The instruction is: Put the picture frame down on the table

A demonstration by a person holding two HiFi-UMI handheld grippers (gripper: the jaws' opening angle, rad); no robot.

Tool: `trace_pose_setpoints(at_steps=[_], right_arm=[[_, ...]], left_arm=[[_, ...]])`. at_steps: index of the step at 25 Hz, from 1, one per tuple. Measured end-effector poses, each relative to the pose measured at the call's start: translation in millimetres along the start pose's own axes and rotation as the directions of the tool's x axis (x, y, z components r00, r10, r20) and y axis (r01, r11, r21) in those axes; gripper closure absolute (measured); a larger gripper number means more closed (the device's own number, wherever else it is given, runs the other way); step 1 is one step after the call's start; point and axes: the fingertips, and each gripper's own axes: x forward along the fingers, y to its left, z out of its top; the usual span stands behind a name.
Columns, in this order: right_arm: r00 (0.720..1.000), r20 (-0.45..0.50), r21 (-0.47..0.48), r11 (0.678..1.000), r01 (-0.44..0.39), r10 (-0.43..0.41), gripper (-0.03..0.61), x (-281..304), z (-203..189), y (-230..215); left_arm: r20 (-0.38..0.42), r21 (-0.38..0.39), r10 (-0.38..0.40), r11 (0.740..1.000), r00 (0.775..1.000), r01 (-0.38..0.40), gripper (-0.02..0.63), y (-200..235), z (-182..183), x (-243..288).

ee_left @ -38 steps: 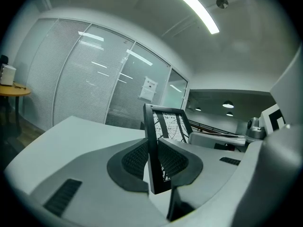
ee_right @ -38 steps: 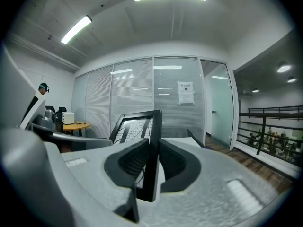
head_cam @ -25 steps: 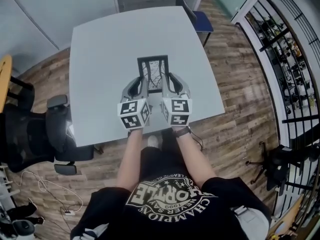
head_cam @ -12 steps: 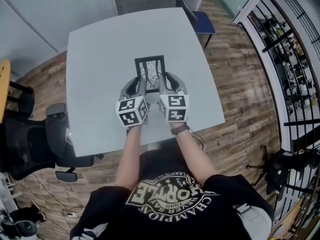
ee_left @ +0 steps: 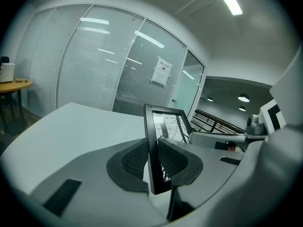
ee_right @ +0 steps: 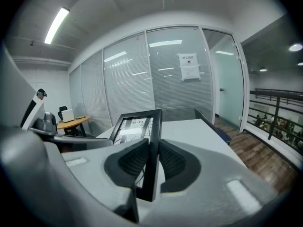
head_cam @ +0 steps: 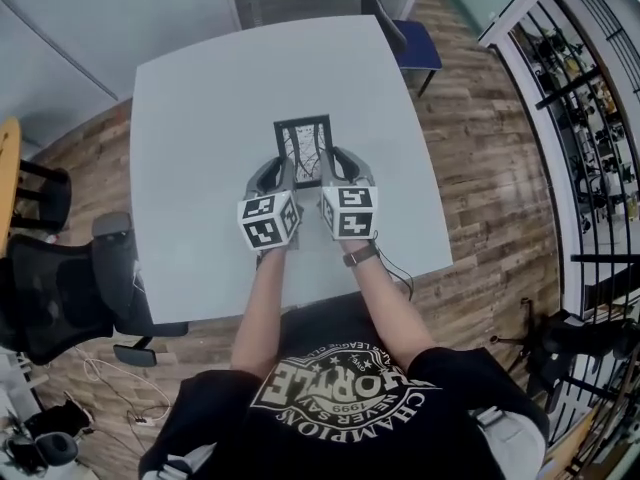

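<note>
A black picture frame with a black-and-white print hangs over the middle of the pale grey table, held from both sides. My left gripper is shut on the frame's left edge. On the opposite edge my right gripper is shut. In both gripper views the dark ribbed pads press flat against the frame's bar. The frame's near end is hidden behind the marker cubes in the head view. I cannot tell whether the frame touches the tabletop.
A blue chair stands at the table's far right corner. A black office chair is at the near left. A black railing runs along the right. Glass walls with blinds stand behind the table.
Both grippers and the frame stay together over the table's middle; relative to the table they have shifted slightly toward me. The grip is unchanged.
</note>
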Motion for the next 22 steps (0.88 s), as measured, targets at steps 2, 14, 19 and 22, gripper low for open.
trace_pose_setpoints(at_steps=[2, 14, 19, 22], right_arm=[[1.0, -0.026, 0.001, 1.0, -0.006, 0.006, 0.511, 14.0, -6.8, -6.1], [0.982, -0.19, 0.065, 0.998, -0.013, 0.025, 0.511, 99.8, -62.8, -53.1], [0.965, -0.263, 0.085, 0.996, -0.002, 0.025, 0.511, 121.6, -95.4, -65.5], [0.954, -0.298, 0.092, 0.996, 0.005, 0.023, 0.511, 134.0, -111.4, -72.1]], left_arm=[[-0.021, -0.014, 0.008, 1.0, 1.0, -0.008, 0.546, 4.6, -5.5, 13.6], [-0.16, -0.068, 0.032, 0.997, 0.987, -0.043, 0.546, 30.2, -50.5, 106.5], [-0.227, -0.1, 0.033, 0.993, 0.973, -0.057, 0.546, 39.7, -80.1, 133.1], [-0.262, -0.113, 0.031, 0.992, 0.965, -0.063, 0.546, 44.9, -95.3, 147.6]])
